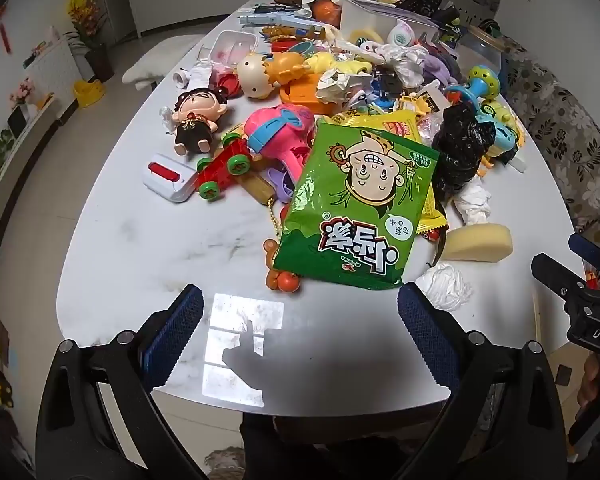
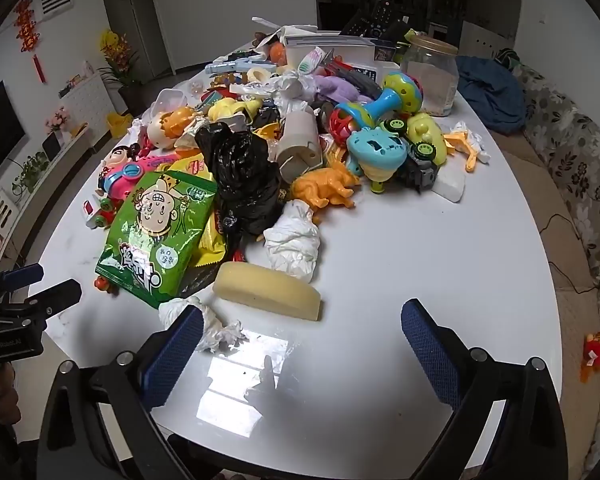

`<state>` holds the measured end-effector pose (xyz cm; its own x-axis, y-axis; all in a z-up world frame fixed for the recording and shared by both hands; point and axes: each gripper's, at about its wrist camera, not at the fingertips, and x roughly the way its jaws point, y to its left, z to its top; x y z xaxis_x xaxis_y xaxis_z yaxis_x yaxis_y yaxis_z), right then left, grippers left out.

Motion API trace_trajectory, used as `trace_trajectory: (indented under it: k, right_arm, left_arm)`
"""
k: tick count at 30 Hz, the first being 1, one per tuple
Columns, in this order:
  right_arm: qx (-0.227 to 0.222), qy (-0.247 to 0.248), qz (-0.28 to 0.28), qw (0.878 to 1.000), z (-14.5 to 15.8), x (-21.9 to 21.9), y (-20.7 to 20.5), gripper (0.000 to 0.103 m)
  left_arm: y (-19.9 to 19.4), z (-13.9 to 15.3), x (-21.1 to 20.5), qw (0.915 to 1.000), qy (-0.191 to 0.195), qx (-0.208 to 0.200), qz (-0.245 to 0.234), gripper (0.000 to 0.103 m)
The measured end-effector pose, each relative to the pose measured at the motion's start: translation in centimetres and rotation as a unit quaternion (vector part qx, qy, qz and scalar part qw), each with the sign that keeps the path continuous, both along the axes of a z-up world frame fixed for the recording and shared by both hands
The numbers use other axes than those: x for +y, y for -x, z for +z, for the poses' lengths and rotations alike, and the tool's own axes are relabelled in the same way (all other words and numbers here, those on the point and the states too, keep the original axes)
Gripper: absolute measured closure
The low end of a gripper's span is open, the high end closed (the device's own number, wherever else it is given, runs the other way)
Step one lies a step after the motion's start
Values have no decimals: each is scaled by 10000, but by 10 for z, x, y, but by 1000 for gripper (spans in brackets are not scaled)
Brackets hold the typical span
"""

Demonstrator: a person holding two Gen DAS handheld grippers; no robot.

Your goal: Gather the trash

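Observation:
A green snack bag [image 1: 356, 200] [image 2: 156, 232] lies on the white table [image 1: 140, 240] at the near edge of a pile. Beside it are a black plastic bag [image 1: 460, 148] [image 2: 244, 176], a yellow sponge [image 1: 480, 242] [image 2: 268, 290] and crumpled white tissues [image 1: 446, 286] [image 2: 294, 240]. My left gripper [image 1: 300, 296] hovers open just short of the green bag, with nothing between its fingers. My right gripper [image 2: 302, 312] is open over bare tabletop; its left finger is next to a small tissue [image 2: 216, 328], and the sponge lies just beyond.
Toys fill the pile: a doll [image 1: 192, 120], a pink toy [image 1: 280, 132], an orange animal [image 2: 324, 188], a blue rattle [image 2: 384, 100]. A glass jar [image 2: 432, 76] and a white box [image 1: 376, 16] stand at the back. A floral sofa [image 2: 580, 168] runs along the right.

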<state>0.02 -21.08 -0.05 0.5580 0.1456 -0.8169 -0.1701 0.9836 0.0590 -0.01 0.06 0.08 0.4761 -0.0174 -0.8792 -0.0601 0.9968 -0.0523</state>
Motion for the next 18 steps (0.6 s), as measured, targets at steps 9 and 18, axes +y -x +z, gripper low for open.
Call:
trace_trajectory:
  k: [9, 18]
  right_arm:
    - [-47, -4, -10, 10000, 3, 4, 0, 5]
    - [-66, -41, -67, 9999, 5, 1, -2, 5]
  left_arm:
    - [-7, -1, -1, 10000, -65, 62, 23, 8]
    - [-5, 3, 4, 9999, -78, 3, 66, 8]
